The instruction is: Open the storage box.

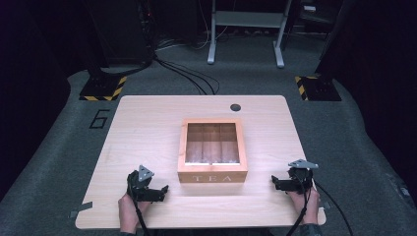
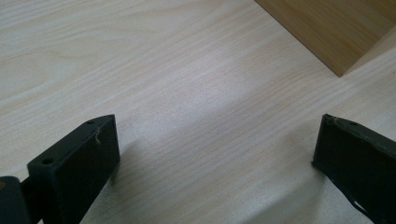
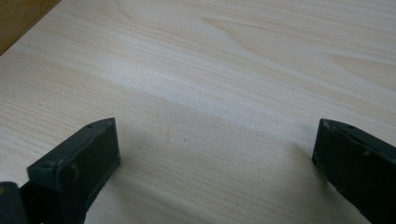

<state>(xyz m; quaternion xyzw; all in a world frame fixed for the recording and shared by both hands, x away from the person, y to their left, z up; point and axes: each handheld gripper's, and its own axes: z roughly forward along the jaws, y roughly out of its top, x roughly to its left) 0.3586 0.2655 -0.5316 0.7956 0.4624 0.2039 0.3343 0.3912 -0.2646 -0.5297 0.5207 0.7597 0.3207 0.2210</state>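
A wooden tea box (image 1: 212,151) marked TEA stands in the middle of the light wooden table (image 1: 142,123); through its clear lid I see divided compartments. My left gripper (image 1: 162,189) rests near the front edge, left of the box, held by a hand. Its jaws stand wide apart over bare tabletop (image 2: 210,140), and a corner of the box (image 2: 336,32) shows at the upper right. My right gripper (image 1: 275,183) rests right of the box, also open above bare wood (image 3: 215,135), with a sliver of the box (image 3: 18,14) at the upper left.
A round dark cable hole (image 1: 235,107) sits near the table's far edge. Cables (image 1: 192,76) run over the grey floor behind, where a metal frame (image 1: 246,29) stands. Yellow-black striped plates (image 1: 103,88) lie at both far corners.
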